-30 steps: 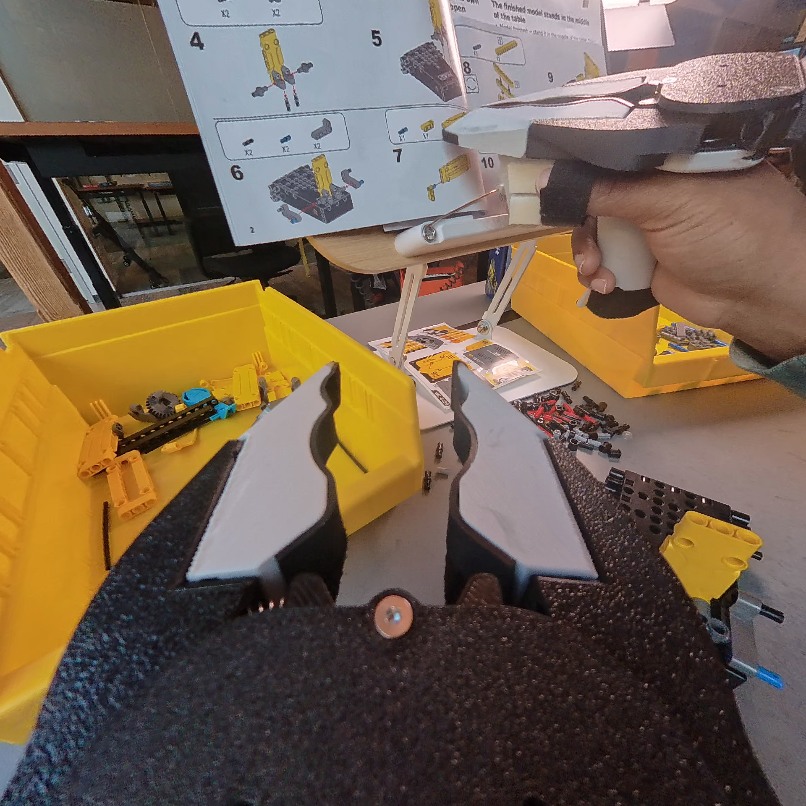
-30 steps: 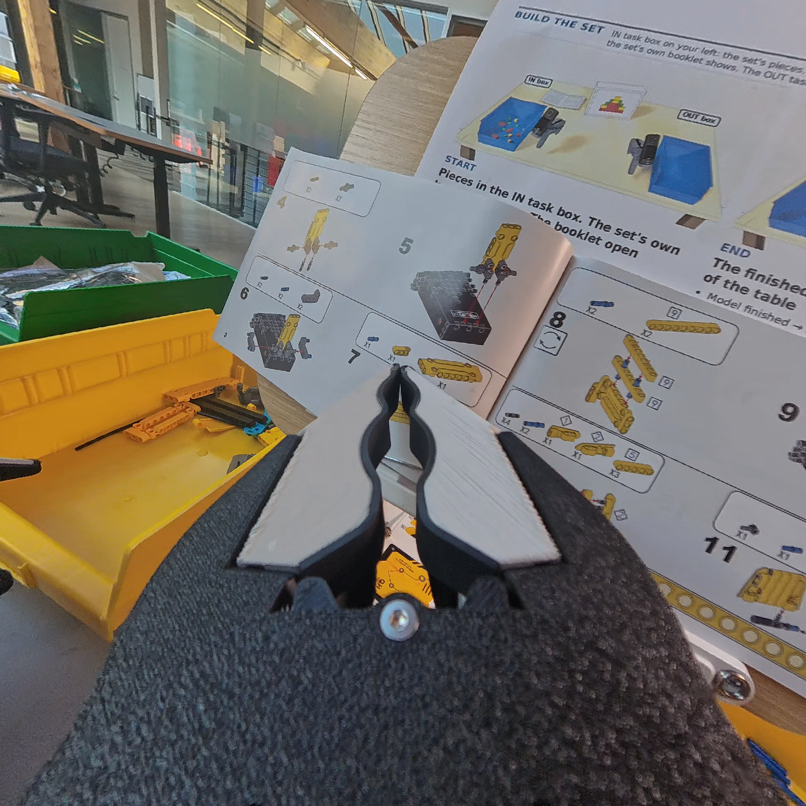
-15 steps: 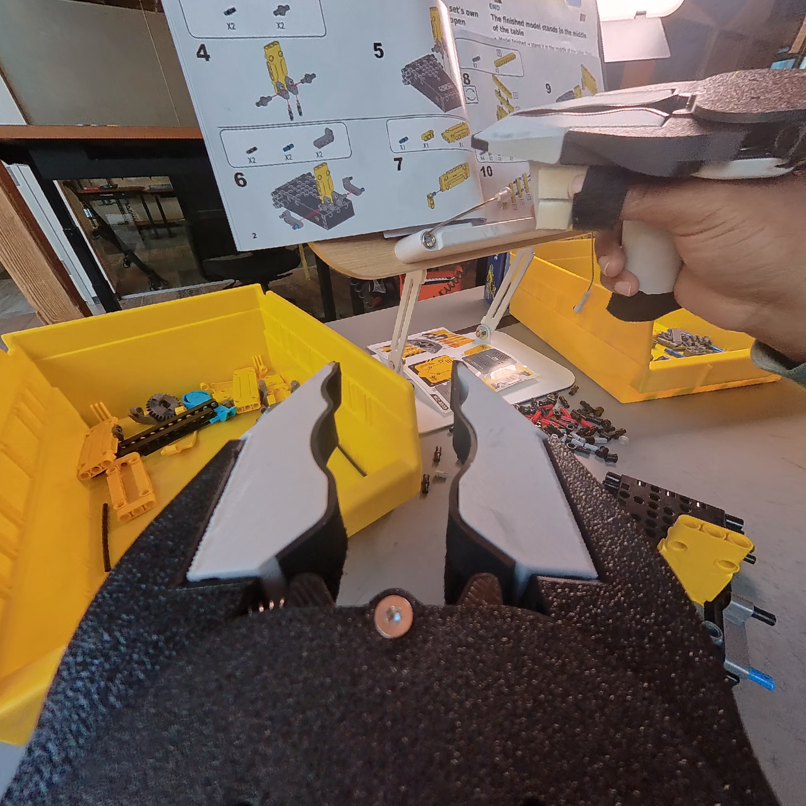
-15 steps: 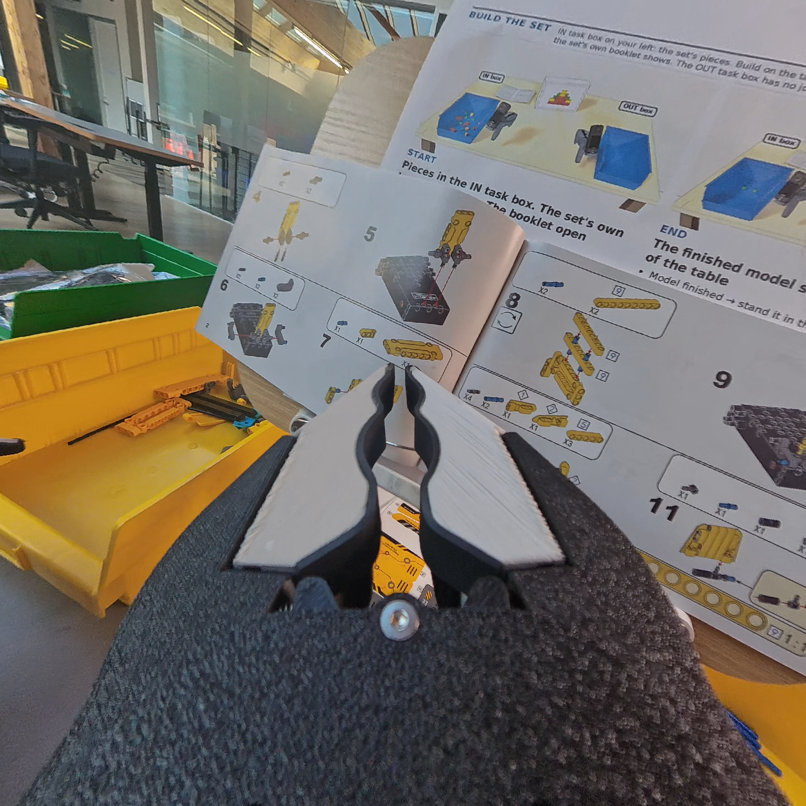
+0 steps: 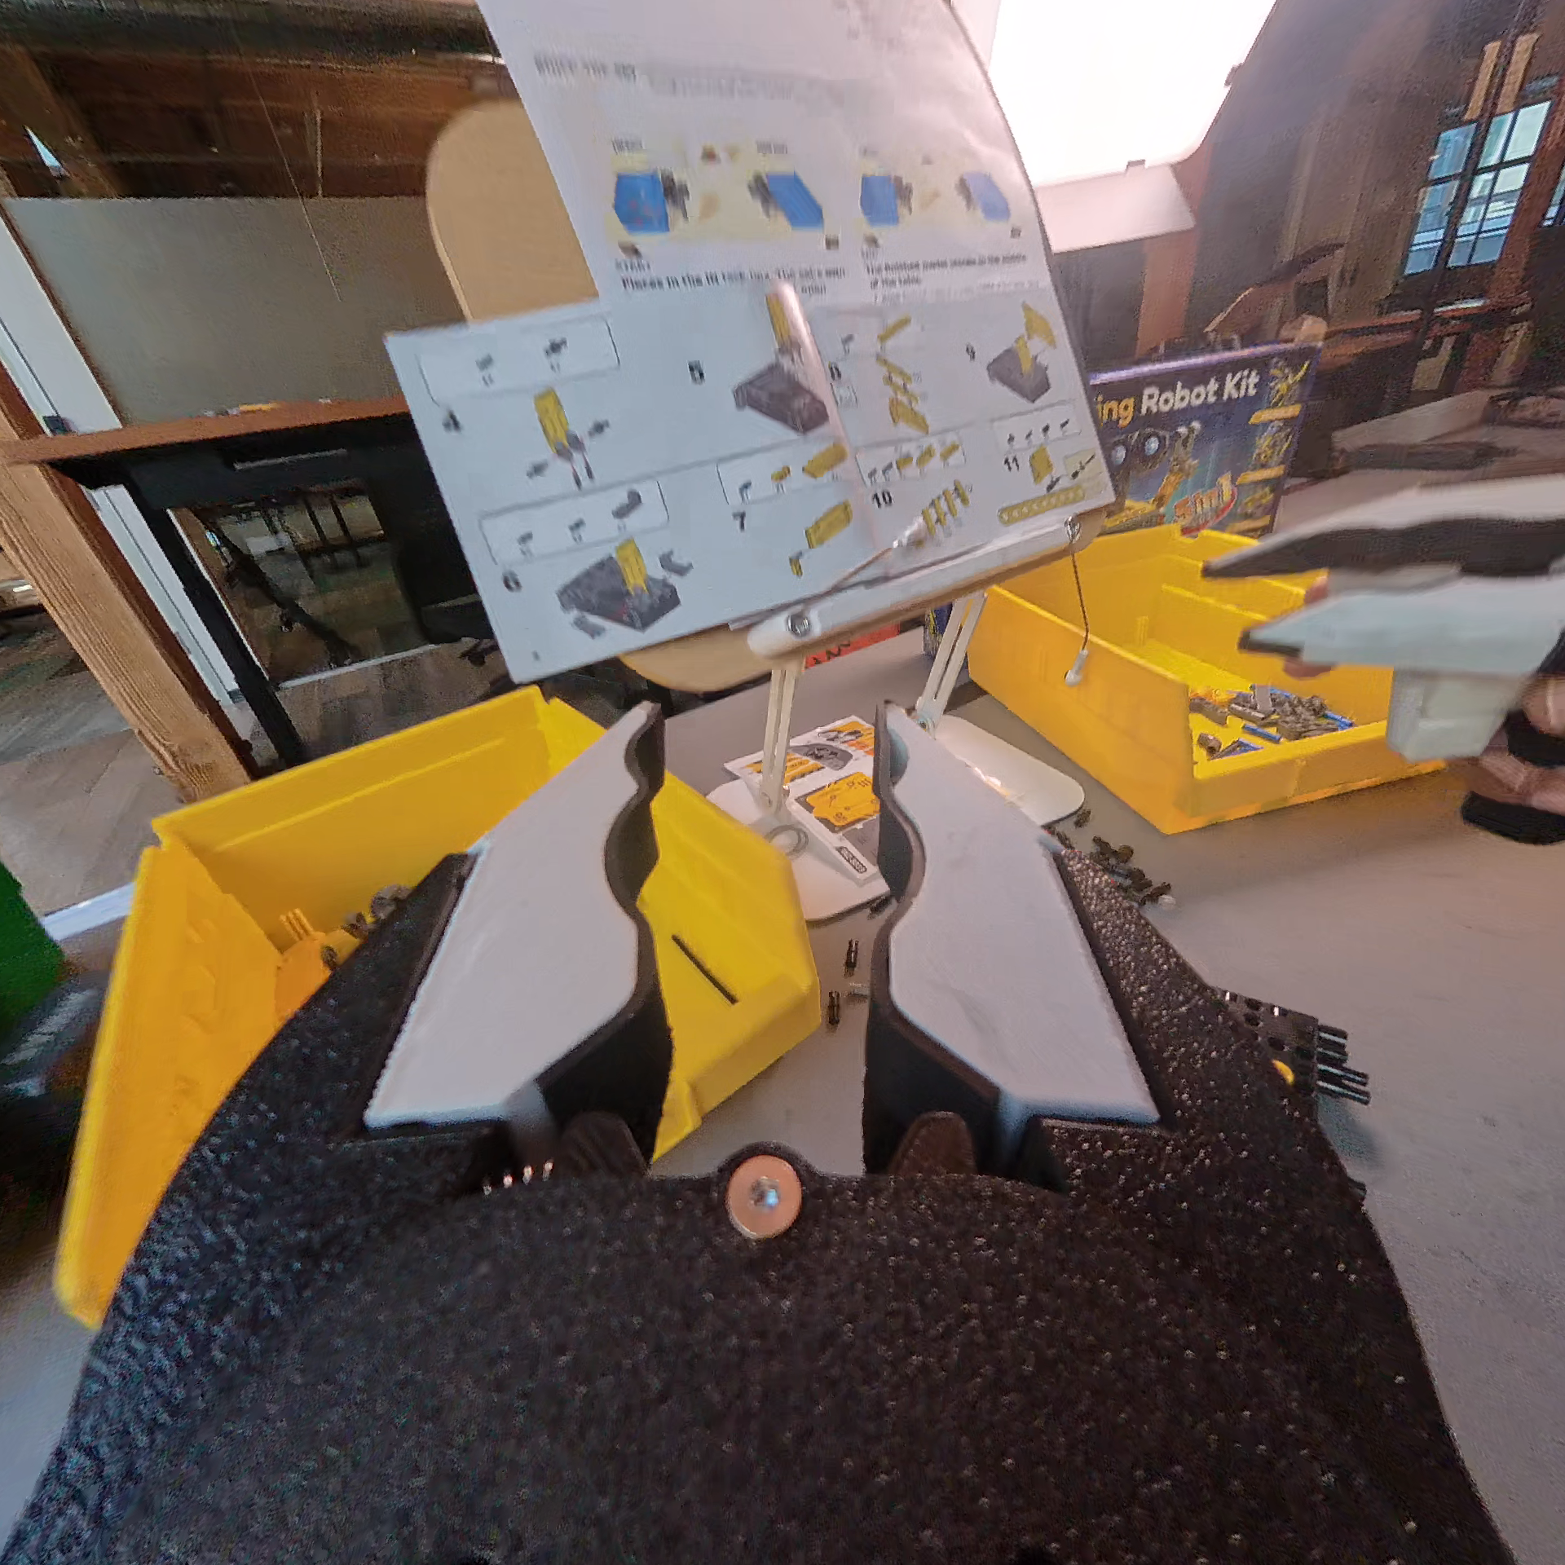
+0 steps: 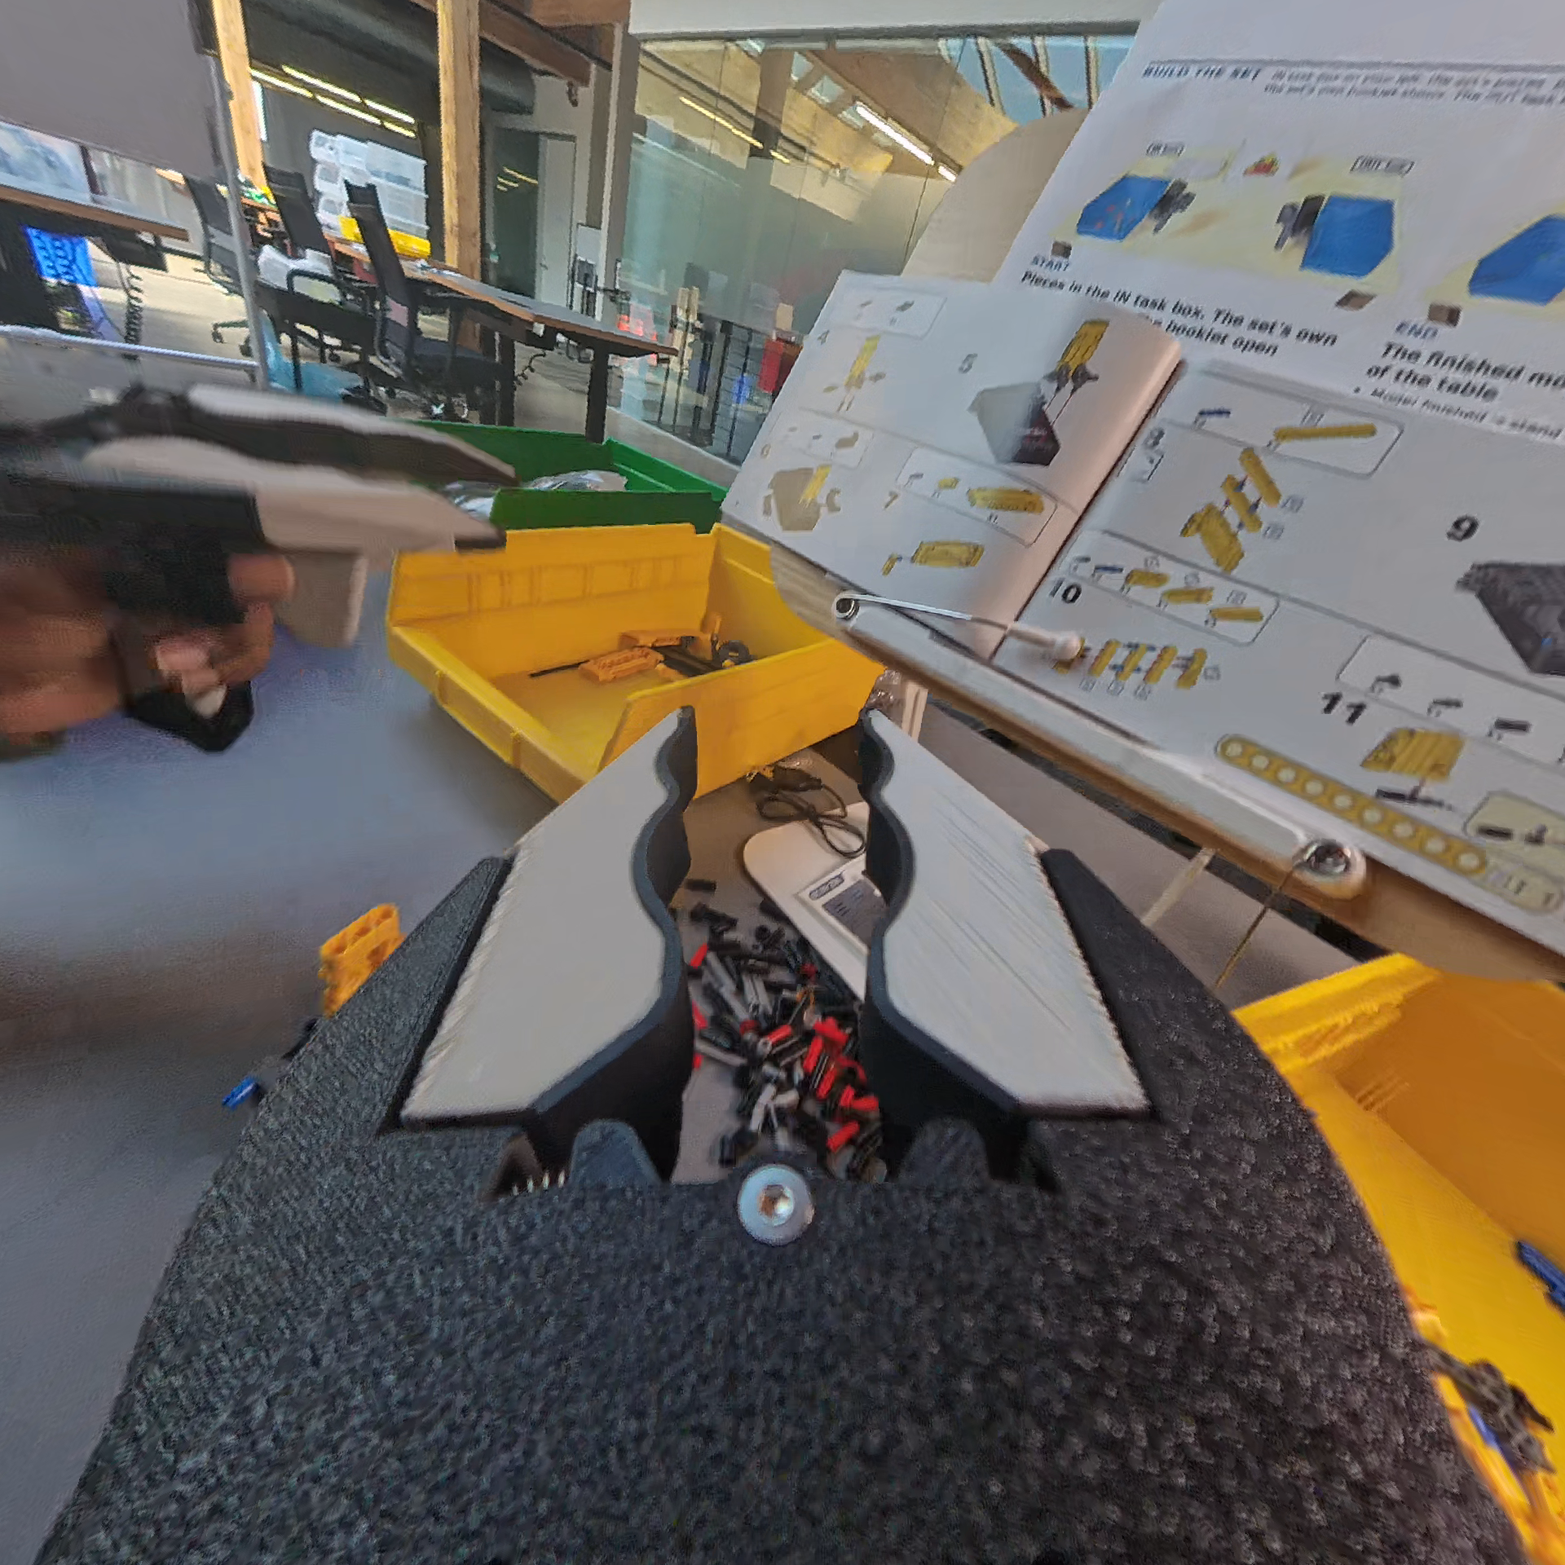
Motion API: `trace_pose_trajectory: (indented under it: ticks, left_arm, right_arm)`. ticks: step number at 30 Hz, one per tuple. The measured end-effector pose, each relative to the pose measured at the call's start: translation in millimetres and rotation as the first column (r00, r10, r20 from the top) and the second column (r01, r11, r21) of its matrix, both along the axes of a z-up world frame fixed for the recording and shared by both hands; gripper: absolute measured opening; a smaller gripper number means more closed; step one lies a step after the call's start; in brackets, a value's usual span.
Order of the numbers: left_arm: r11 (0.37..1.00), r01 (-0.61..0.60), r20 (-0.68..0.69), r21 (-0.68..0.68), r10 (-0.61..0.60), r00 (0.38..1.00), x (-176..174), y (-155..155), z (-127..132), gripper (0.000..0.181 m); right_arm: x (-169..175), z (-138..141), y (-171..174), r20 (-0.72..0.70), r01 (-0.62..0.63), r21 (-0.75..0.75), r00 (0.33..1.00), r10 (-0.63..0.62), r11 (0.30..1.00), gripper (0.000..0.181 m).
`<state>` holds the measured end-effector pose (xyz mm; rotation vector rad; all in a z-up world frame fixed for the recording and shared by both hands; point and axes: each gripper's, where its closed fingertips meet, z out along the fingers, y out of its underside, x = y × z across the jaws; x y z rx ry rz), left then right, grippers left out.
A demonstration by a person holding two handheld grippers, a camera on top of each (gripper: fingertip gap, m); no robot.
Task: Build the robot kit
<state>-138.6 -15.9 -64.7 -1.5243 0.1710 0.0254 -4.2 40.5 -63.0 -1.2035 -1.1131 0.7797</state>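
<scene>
My left gripper (image 5: 767, 727) is open and empty above the grey table, between the left yellow bin (image 5: 737, 923) and the white stand base (image 5: 1008, 788). A few small black pins (image 5: 849, 957) lie on the table between its fingers. My right gripper (image 6: 779, 727) is open and empty, low over a pile of black and red pins (image 6: 783, 1046). It also shows at the right edge of the left wrist view (image 5: 1389, 593). The open instruction booklet (image 6: 1101, 508) rests on a tilted stand, above and to the right of it. The left gripper, in a person's hand, shows blurred at the left (image 6: 296, 483).
The left yellow bin (image 6: 550, 559) holds orange and black parts. A second yellow bin (image 5: 1101, 703) with small parts stands at the right, a printed kit box (image 5: 1202, 440) behind it. A black and yellow model (image 5: 1296, 1050) and a green bin (image 6: 593, 500) are also in view.
My right gripper has opened and drawn back and down from the booklet to over the pin pile. My left gripper stays open; its view has tilted up and drawn back. Both views are blurred.
</scene>
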Motion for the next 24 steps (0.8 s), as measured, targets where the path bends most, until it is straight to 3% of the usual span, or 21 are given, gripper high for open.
trace_pose_trajectory:
  ticks: [4,7,9,12,14,17,19,24]
  left_arm:
    - [0.998,-0.055,-0.062,0.021,0.056,0.996,-36,-52,61,0.051]
    - [0.976,-0.219,-0.139,-0.017,0.214,0.967,-109,-102,84,0.046]
    - [0.938,-0.325,-0.178,-0.116,0.302,0.936,-167,-132,79,0.042]
    - [0.824,-0.387,-0.186,-0.413,0.340,0.922,-246,-167,24,0.039]
    - [0.693,-0.370,-0.215,-0.619,0.304,0.928,-280,-190,-33,0.036]
    - [0.468,-0.313,-0.234,-0.826,0.220,0.947,-299,-219,-106,0.044]
    - [0.385,-0.269,-0.218,-0.883,0.171,0.961,-296,-224,-133,0.051]
    - [0.276,-0.242,-0.216,-0.930,0.121,0.969,-300,-218,-164,0.052]
  right_arm:
    - [33,-30,-10,0.058,-0.004,-0.009,0.998,0.004,1.000,0.038]
    - [53,-42,-9,0.071,0.012,-0.024,0.997,-0.011,1.000,0.035]
    - [61,-44,-6,0.050,0.020,-0.044,0.999,-0.018,0.999,0.033]
    - [62,-49,-3,0.022,0.009,-0.099,1.000,-0.007,0.995,0.031]
    - [59,-53,-5,0.022,-0.012,-0.124,1.000,0.015,0.992,0.031]
    - [57,-53,-9,0.038,-0.024,-0.092,0.999,0.028,0.995,0.031]
    - [56,-51,-12,0.036,-0.029,-0.066,0.999,0.032,0.997,0.031]
    - [59,-48,-18,0.048,-0.026,-0.045,0.998,0.028,0.999,0.031]
